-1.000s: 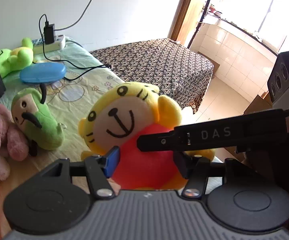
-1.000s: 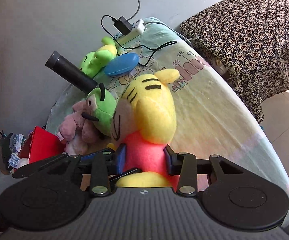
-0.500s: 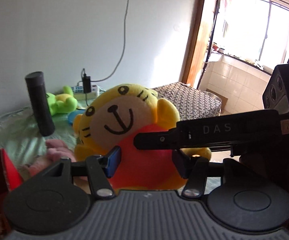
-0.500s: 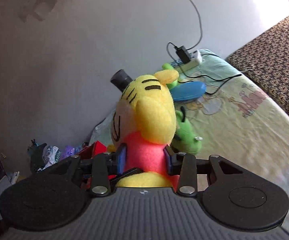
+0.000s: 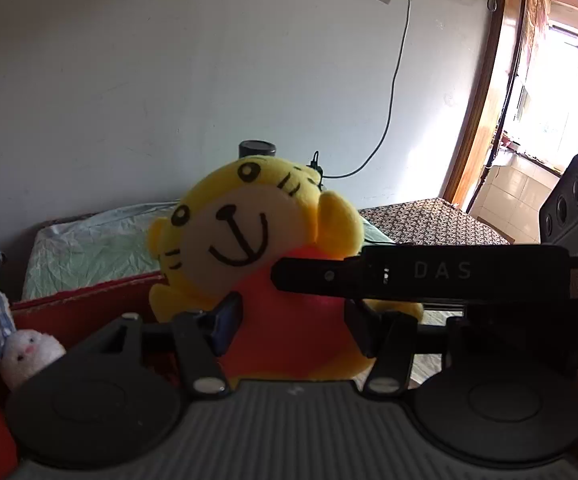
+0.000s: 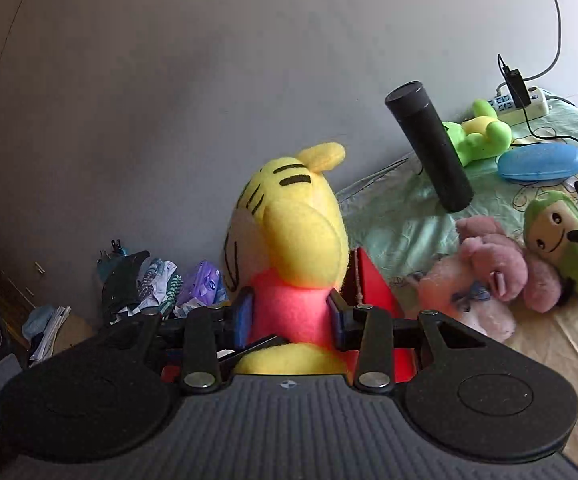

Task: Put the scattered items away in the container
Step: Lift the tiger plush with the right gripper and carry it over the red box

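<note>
Left gripper: fingers clamped on the red body of the yellow tiger plush.
Right gripper: fingers closed on the same toy's red torso.
Tiger plush: held off the bed, above the red box.
Red box: white rabbit plush inside.
Bed: pink plush, green plush, black cylinder.

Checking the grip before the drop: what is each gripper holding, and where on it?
Both hold the yellow plush toy by its red body: the left gripper pinches its front, the right gripper its sides, below the head.
</note>
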Tool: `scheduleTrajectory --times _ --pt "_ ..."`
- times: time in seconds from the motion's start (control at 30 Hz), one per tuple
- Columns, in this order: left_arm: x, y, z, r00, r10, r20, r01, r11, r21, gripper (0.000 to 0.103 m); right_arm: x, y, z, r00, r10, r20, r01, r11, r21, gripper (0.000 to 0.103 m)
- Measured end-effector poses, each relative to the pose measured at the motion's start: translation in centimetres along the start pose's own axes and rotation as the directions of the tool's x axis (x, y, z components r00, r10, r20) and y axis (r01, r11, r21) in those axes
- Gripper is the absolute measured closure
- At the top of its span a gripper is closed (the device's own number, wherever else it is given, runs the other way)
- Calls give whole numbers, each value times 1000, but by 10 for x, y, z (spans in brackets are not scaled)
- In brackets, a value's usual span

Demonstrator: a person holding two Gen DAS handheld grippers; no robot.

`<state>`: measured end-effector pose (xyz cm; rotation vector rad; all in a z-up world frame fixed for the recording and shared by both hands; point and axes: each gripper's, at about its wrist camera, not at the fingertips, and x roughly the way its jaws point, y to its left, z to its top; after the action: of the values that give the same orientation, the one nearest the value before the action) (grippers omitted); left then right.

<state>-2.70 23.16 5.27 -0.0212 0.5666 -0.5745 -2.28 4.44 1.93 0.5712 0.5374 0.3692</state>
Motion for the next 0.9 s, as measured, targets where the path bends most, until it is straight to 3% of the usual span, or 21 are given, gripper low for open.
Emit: scheduleTrajectory --times 0.13,0.3,0.67,0.83,0.9 --pt "12 27 -8 998 -29 -54 27 999 -36 40 21 18 -15 997 -77 20 78 995 -62 63" --pt "24 44 -22 992 -65 -108 58 997 -59 39 40 28 -29 982 -187 -17 182 973 -141 63" --pt "40 57 -44 978 -109 -178 93 991 -93 36 57 53 -45 909 -403 -108 352 880 -320 67" --pt "60 67 -51 969 -100 -227 69 988 -139 35 75 40 -48 884 -442 -149 388 875 -290 68" --pt "61 65 -52 972 -86 -219 57 989 -136 32 76 38 -49 885 -444 -138 394 874 -285 70"
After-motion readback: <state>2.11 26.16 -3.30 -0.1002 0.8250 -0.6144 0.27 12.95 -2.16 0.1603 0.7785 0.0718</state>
